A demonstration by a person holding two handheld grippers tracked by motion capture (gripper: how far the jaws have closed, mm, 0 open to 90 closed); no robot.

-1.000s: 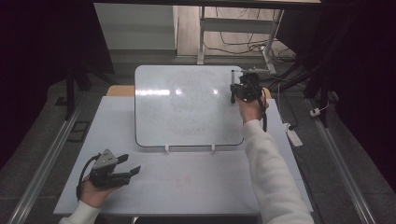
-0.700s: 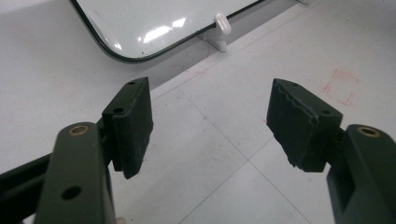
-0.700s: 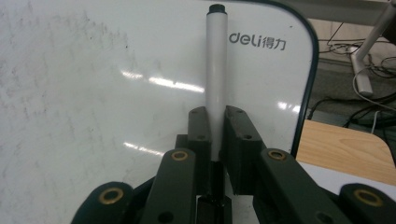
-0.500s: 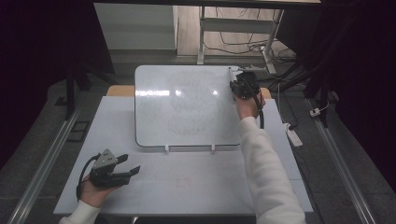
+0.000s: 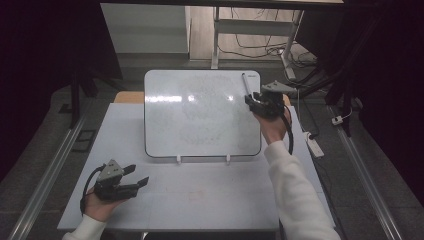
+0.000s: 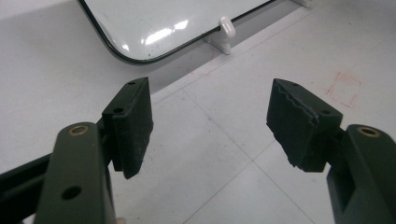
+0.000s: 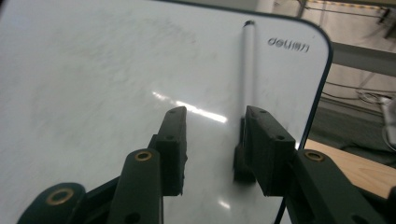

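Two grippers are at work over a pale grey worktop [image 5: 210,200]. A whiteboard [image 5: 200,112] lies flat on the far half of it, with two small white clips [image 5: 178,159] at its near edge. On the board's far right corner, beside the printed brand mark, lies a white marker [image 7: 247,60], its dark tip pointing away from the person.

The right gripper [image 5: 256,101] hovers over the board's right edge, its jaws spread with nothing between them; in the right gripper view the marker's near end sits just behind the right-hand jaw, and I cannot tell whether they touch.

The left gripper [image 5: 137,176] rests low near the front left of the worktop, well apart from the board, its jaws spread wide and empty.
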